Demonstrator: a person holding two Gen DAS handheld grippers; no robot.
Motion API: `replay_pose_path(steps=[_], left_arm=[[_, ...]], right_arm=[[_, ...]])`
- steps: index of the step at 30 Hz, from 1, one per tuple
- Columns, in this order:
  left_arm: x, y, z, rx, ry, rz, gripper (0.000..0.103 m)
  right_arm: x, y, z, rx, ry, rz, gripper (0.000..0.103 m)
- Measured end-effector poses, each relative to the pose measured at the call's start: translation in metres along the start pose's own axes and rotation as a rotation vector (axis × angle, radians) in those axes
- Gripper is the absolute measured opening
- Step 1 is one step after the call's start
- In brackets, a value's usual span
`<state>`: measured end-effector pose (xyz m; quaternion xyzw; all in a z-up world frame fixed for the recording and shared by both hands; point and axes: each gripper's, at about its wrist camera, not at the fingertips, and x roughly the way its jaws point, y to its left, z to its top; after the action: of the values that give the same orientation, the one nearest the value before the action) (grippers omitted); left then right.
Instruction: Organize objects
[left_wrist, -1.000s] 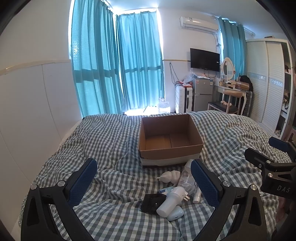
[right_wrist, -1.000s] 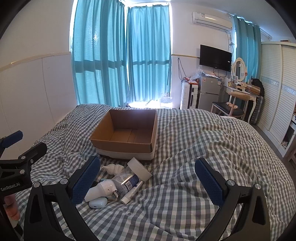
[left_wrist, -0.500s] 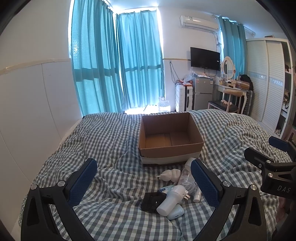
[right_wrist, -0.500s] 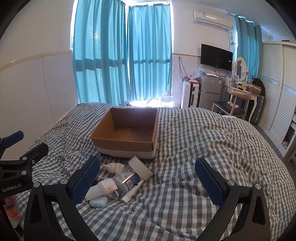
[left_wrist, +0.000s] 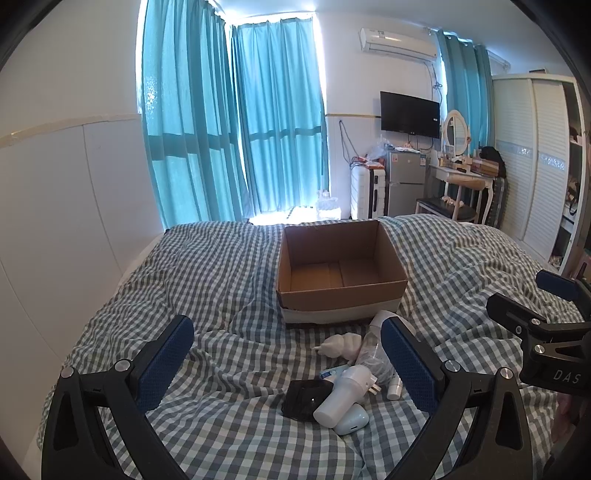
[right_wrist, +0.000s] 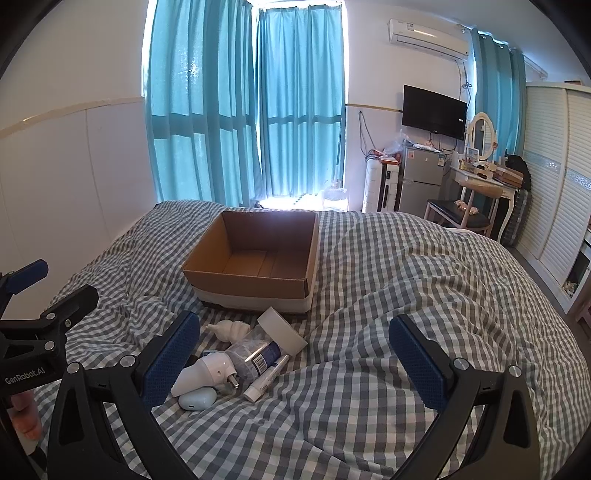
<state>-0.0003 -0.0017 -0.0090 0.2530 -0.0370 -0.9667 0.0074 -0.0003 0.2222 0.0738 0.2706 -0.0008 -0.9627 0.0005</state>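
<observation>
Centrally, open brown cardboard box sits empty on grey-checked duvet. Just below it: white shell, white plug adapter, black pouch, pale-blue earbud case, white tube. Left gripper and right gripper both spread wide, holding nothing.

Left gripper: jaws spread wide, nothing between the blue-padded fingers. Black frame arms angle up and inward from the bottom corners of its own view. It also shows at the left edge of the right wrist view, side on, tips pointing up and to the right; a bit of the person's hand is visible under it.

Right gripper: jaws equally wide apart, holding nothing, blue pads facing inward. It appears at the right edge of the left wrist view, side on, with part of a hand below it. Both grippers held level, side by side, apart from each other.
</observation>
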Motion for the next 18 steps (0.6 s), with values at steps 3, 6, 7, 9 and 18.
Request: replay_pose_path(steps=[3, 6, 7, 9, 18], left_arm=[[0.0001, -0.0002, -0.0005, -0.001, 0.002, -0.001, 0.103], [0.0006, -0.0001, -0.0006, 0.0, 0.002, 0.0, 0.103], [0.0007, 0.0, -0.0006, 0.0, 0.003, -0.001, 0.103], [0.0006, -0.0001, -0.0006, 0.0, 0.002, -0.001, 0.103], [0.0035, 0.0007, -0.003, -0.002, 0.01, -0.002, 0.103]], right_arm=[[-0.0002, 0.0012, 0.0, -0.001, 0.002, 0.001, 0.103], [-0.0002, 0.0015, 0.0003, 0.0, 0.002, -0.002, 0.103], [-0.0004, 0.0016, 0.0005, 0.0, 0.003, -0.002, 0.103], [-0.0002, 0.0019, -0.0004, -0.001, 0.004, -0.001, 0.103], [0.0017, 0.0033, -0.0006, -0.007, 0.019, 0.006, 0.103]])
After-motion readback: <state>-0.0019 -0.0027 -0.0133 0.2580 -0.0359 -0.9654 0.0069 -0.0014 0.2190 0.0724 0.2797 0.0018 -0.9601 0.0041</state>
